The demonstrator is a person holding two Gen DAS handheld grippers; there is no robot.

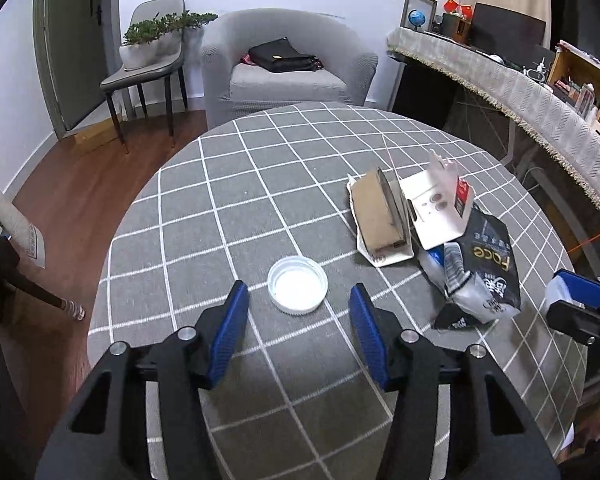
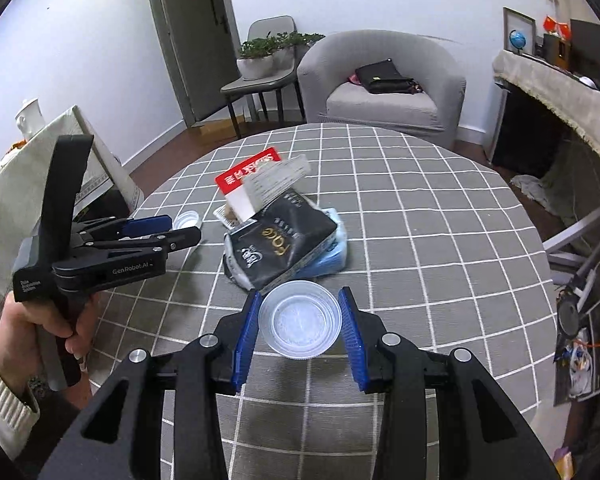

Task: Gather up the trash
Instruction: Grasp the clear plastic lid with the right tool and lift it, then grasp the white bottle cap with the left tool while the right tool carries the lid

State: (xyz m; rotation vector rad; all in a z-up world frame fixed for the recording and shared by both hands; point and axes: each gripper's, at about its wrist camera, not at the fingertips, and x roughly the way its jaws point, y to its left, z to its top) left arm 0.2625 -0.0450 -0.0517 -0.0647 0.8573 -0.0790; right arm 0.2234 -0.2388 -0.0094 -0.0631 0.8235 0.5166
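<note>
Pinching a clear, round plastic cup (image 2: pixel 300 322), empty, between ribbed blue pads: right gripper (image 2: pixel 302 330), hovering over the round table (image 2: pixel 440 220) in grey cloth gridded with white lines. Spread apart with nothing between: left gripper (image 1: pixel 298 314), just short of a shallow white ridged lid (image 1: pixel 297 290) lying rim-up. Heaped mid-table: crinkled black glossy pouch (image 1: pixel 482 276), flattened brown cardboard sleeve (image 1: pixel 380 216), torn white carton (image 1: pixel 436 208).

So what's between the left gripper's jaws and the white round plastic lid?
Only bare grey checked tablecloth separates the left gripper from the white round plastic lid, in the left wrist view.
</note>
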